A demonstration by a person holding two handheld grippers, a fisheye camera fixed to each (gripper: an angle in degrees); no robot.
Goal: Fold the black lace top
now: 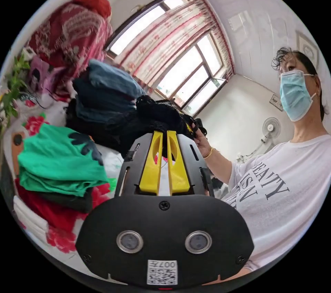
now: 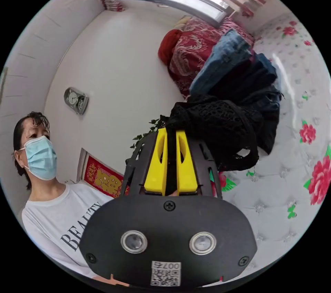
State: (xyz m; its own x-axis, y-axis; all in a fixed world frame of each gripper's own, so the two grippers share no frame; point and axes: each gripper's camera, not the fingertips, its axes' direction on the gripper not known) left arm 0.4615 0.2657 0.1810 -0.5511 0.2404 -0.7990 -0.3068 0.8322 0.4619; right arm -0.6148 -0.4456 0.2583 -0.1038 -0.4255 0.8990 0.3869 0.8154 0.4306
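Two yellow claws are pinched tight on the black lace top [image 2: 220,124]. Left gripper [image 1: 164,134] and right gripper [image 2: 171,133] each have black lace squeezed btwn both jaws. The top hangs bunched in the air, near a tall stack of dark blue folded jeans [image 1: 107,96] and above the white padded bed cover w/ red flowers [image 2: 293,176]. Good next move, I think: pull the hands apart so the lace opens flat, then lay it on a bare spot, away from the folded green shirt [image 1: 58,165].

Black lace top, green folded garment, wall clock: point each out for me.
black lace top [image 2: 220,124]: right gripper view, middle of the bunched lace.
green folded garment [image 1: 58,164]: left gripper view, its top face.
wall clock [image 2: 72,97]: right gripper view, its dial.
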